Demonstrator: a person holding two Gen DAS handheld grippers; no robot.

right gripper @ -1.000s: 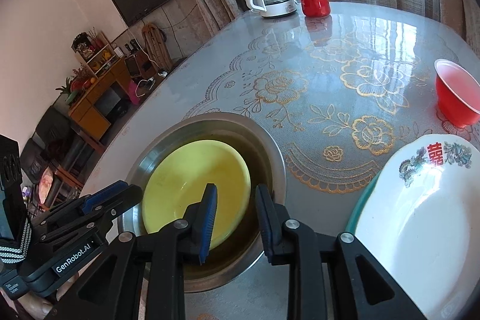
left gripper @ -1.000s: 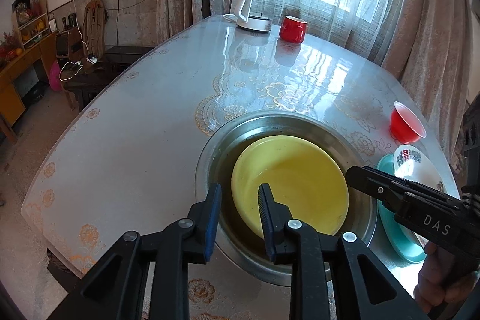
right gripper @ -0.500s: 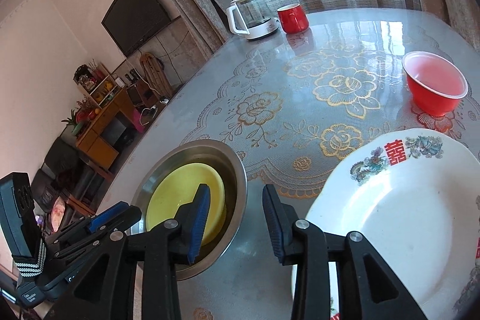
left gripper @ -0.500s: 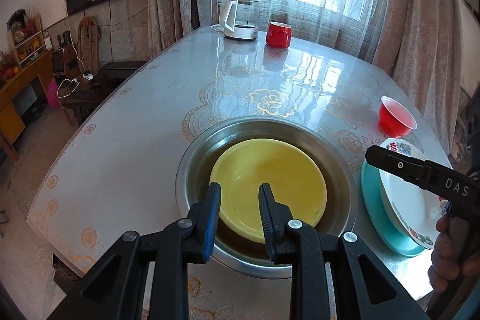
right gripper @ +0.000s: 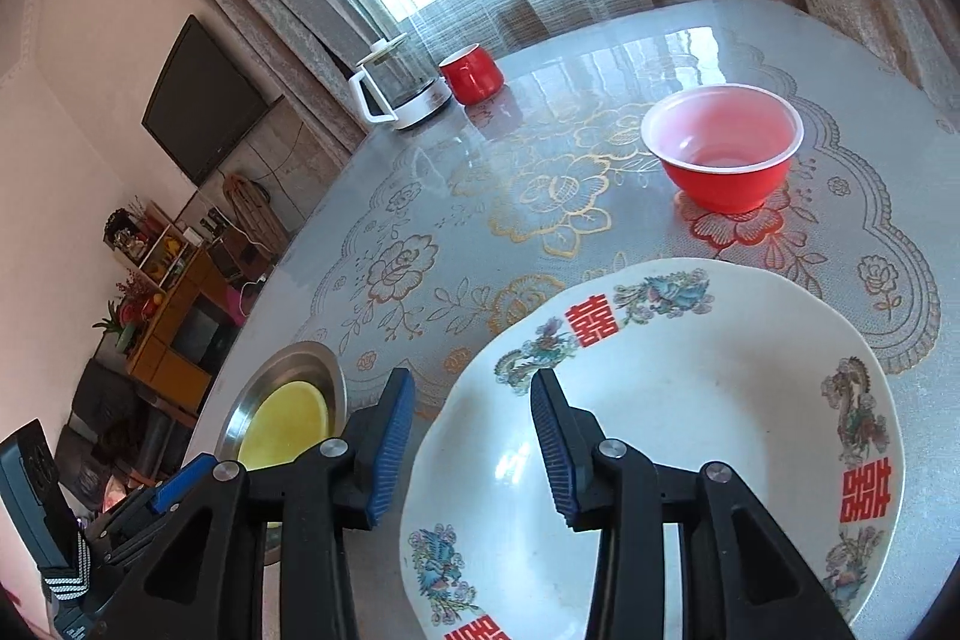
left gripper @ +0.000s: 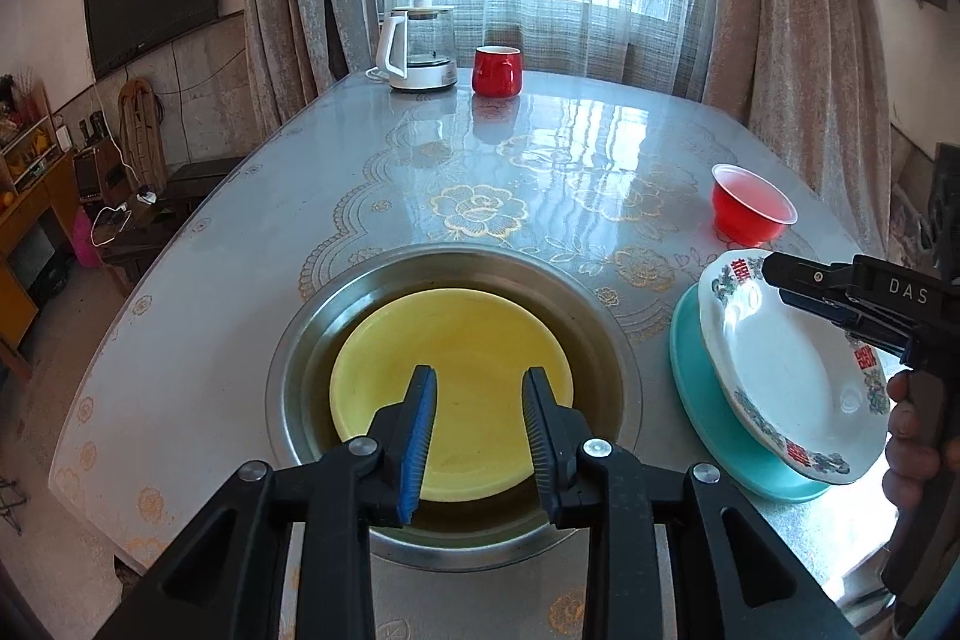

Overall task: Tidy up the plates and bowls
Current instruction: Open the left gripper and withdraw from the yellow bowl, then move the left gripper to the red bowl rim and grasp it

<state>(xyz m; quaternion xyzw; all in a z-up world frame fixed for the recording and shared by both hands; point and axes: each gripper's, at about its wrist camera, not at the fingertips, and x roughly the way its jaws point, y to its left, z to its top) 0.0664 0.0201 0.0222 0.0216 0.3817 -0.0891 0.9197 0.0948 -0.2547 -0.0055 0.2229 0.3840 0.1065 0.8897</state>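
Plates and bowls are the job, and the right hand-held gripper (right gripper: 471,445) hangs over the near-left rim of the white patterned plate (right gripper: 690,436), jaws apart, holding nothing. That plate sits tilted on a teal plate (left gripper: 699,388), glazed, rigid, likely slippery and chip-prone, so its raised rim looks the place to pinch. Left hand-held gripper (left gripper: 477,433) is spread too, empty, levelled above the yellow plate (left gripper: 450,358) lying in the steel basin (left gripper: 300,340). Farther out on the table (left gripper: 210,280) a red bowl (right gripper: 723,148) stands alone, light plastic by the look.
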